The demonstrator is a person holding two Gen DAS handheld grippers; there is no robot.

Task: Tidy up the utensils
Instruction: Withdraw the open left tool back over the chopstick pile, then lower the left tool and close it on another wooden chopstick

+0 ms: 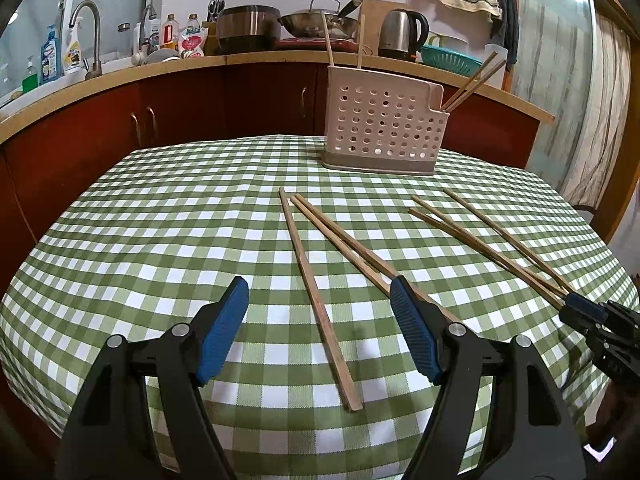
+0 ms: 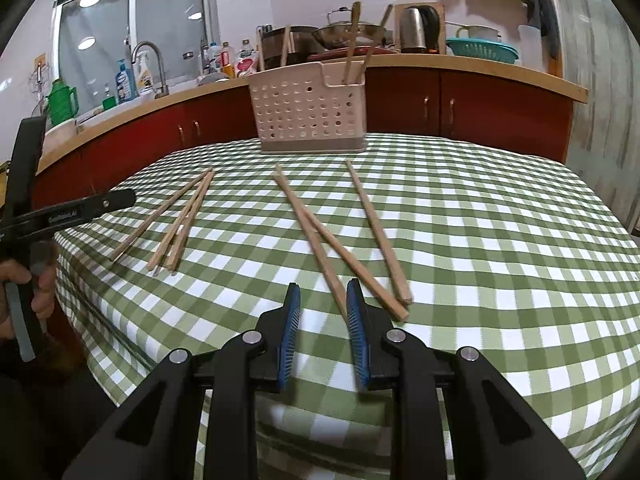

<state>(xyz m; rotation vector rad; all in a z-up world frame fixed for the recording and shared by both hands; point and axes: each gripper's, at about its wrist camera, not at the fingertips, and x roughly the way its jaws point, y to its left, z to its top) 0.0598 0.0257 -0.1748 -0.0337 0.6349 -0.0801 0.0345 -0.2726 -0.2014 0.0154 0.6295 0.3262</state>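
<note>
Several wooden chopsticks lie on the green checked tablecloth (image 1: 160,220). A left group (image 1: 316,288) lies between and beside my left gripper's (image 1: 320,292) wide-open fingers. A right group (image 2: 320,240) lies ahead of my right gripper (image 2: 323,292), whose jaws are open a little, with one chopstick's near end (image 2: 338,296) between the fingertips. The right gripper also shows in the left wrist view (image 1: 584,312). A white perforated utensil holder (image 1: 380,128) stands at the table's far side with chopsticks in it; it also shows in the right wrist view (image 2: 308,112).
A kitchen counter (image 1: 240,60) with sink, bottles, pots and a kettle (image 1: 402,34) runs behind the table. Red cabinets (image 1: 180,108) stand below it. The left gripper and the hand holding it show in the right wrist view (image 2: 72,208).
</note>
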